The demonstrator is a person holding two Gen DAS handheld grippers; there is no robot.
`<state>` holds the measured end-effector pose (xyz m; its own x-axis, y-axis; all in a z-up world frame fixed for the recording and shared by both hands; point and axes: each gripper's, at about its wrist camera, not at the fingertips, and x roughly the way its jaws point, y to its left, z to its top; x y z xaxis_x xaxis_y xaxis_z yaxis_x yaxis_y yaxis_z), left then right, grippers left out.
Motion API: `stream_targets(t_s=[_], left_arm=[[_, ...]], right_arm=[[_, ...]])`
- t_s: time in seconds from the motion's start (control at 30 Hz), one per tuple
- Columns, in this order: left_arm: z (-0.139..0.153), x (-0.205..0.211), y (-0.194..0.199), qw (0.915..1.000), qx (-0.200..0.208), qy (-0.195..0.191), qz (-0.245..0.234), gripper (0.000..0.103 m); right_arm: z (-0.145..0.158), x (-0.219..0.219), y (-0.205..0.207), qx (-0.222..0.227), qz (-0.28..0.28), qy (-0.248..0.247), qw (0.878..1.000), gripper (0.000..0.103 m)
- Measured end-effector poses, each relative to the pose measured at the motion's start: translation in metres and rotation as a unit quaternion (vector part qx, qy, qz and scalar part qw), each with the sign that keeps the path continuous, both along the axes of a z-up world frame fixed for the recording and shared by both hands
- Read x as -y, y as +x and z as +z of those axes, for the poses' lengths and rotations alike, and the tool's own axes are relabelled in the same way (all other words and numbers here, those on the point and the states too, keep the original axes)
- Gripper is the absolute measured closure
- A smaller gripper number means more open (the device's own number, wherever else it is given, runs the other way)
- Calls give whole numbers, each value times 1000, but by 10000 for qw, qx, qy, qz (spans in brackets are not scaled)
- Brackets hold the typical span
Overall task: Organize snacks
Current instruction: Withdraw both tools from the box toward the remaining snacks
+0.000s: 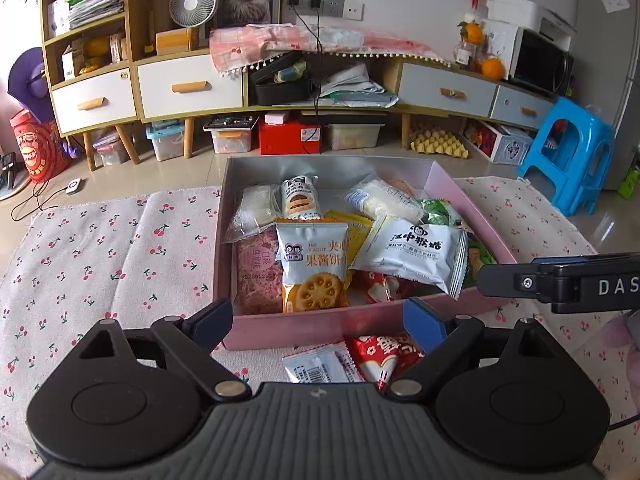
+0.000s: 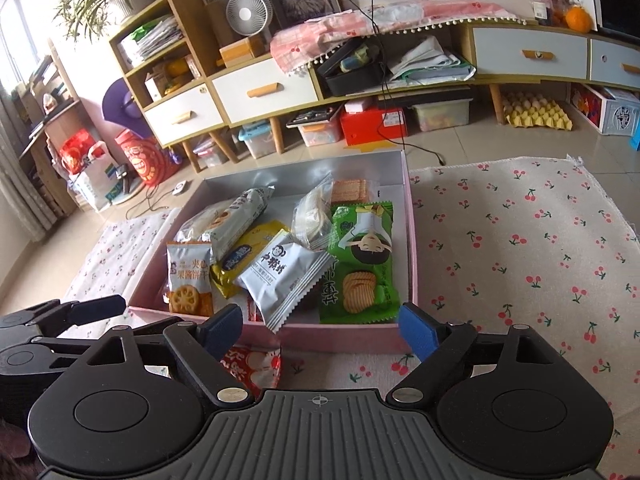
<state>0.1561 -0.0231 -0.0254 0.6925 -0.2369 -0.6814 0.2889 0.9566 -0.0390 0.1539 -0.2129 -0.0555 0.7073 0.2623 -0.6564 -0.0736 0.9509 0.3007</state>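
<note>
The pink box (image 1: 320, 322) sits on a cherry-print cloth (image 1: 100, 260) spread over the floor, its silver inside filled with snack packets. Seen from the left wrist, the left gripper (image 1: 319, 322) hangs before the box's near wall with its jaws spread wide and nothing between the pads; no earlier moment is shown. Inside the box, toward 12 o'clock of that gripper, an orange-and-white biscuit packet (image 1: 314, 266) stands against the near wall, and a white monkey-logo packet (image 1: 416, 252) lies toward 1 o'clock, tilted across other packets. Outside the box, toward 6 o'clock of its near wall, a red packet (image 1: 386, 354) and a white barcode packet (image 1: 320, 364) lie on the cloth, touching each other. The right gripper (image 2: 320, 330) is likewise released and empty, poised near the same wall; its finger enters the left view at 3 o'clock. From the right wrist, a green crisp packet (image 2: 360, 264) lies in the box toward 12 o'clock, just beside the right wall.
</note>
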Motion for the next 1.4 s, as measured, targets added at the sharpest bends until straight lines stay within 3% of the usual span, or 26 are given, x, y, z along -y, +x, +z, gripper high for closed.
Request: stream_targets(t_s=[0.33,1.0,1.2,1.27,1.4], left_arm=[[-5,-18,-20,9995,-102,298,-49,4],[-28,-24,-31,9990,-368,237,77,3],[-36,-7,-24,9982,-532,259,-11,14],[-39,-3,-22,9980,-570,267,-34,24],[-42,0,-22,9981,-505,339,-26,28]], right_arm=[[-3,12,-22,-61,179,-248,9995,12],[-26,2,-33,-298,481,-736,9957,12],[-29,-7,-28,-391,503,-621,9960,12],[-30,-9,-26,-416,502,-618,9960,12],[-32,-15,-22,-449,534,-653,9954,12]])
